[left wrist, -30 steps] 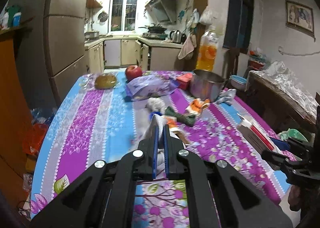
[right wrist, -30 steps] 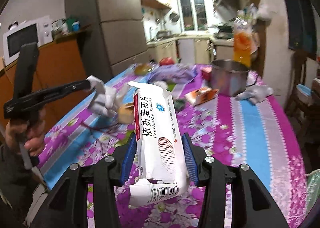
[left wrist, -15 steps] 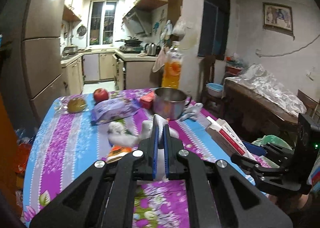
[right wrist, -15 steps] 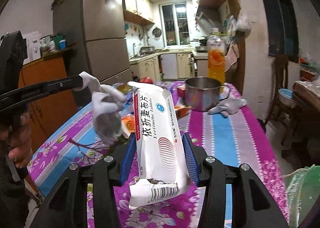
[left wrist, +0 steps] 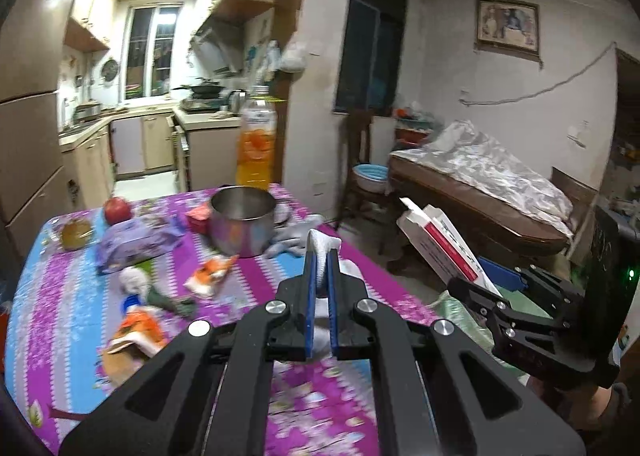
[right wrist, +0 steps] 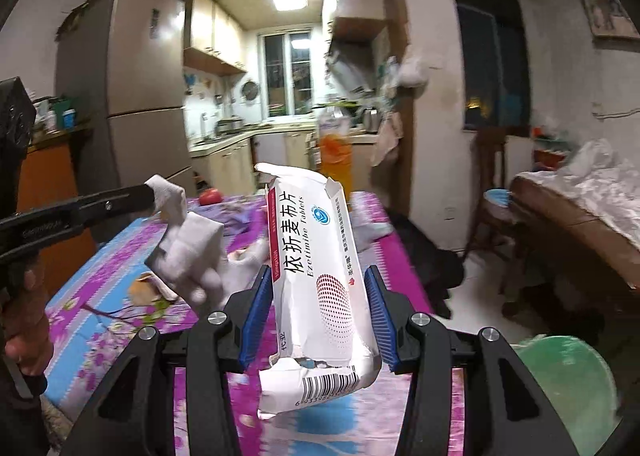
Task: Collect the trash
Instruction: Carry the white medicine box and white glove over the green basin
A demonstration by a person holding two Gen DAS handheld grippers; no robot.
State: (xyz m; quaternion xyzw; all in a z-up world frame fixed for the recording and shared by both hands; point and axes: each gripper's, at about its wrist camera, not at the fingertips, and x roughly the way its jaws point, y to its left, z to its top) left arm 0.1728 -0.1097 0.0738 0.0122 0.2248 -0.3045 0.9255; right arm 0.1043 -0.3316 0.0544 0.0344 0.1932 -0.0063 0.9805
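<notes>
Two grippers hang above the flowered table [left wrist: 72,276], angled slightly downward. Left gripper [left wrist: 320,256] is clamped tight on a crumpled white tissue [right wrist: 188,252]; right gripper [right wrist: 316,288] squeezes an upright white medicine box [right wrist: 316,256] between its blue pads.

"Ezetimibe Tablets" on white box [right wrist: 316,276]

- My left wrist view looks out along the left gripper [left wrist: 320,276], tilted slightly down, over the table's [left wrist: 72,296] right edge toward the kitchen.
- My right wrist view faces the same kitchen from beside that edge; its gripper [right wrist: 318,292] fills the near foreground.
- Each view catches the other gripper at its side margin.
- Shared: tabletop, orange drink bottle [left wrist: 256,143], kitchen window [right wrist: 288,71].
</notes>
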